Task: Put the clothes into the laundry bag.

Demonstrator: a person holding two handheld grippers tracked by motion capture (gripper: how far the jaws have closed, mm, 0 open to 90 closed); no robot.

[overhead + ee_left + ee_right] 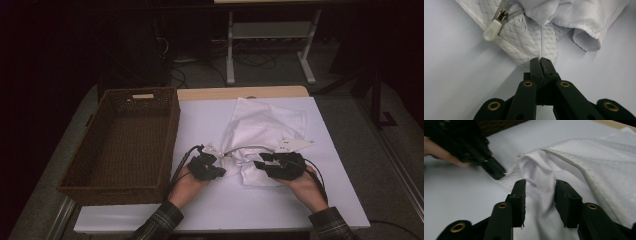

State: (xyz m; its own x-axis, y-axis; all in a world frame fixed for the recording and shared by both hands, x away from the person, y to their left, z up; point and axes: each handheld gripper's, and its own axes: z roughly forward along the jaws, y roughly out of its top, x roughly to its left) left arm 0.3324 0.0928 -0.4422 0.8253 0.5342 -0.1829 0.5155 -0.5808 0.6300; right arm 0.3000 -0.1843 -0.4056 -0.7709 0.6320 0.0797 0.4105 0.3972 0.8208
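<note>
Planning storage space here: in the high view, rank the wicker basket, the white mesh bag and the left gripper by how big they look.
1. wicker basket, clearly largest.
2. white mesh bag, with white cloth bunched at its mouth.
3. left gripper, smallest, clamped on the bag's edge.

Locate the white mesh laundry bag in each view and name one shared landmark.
High view: mesh laundry bag centre-right on the table.
Left gripper view: upper middle, edge pinched by the left hand-held gripper.
Right gripper view: right side.
Shared landmark: the bag's zipper.
</note>
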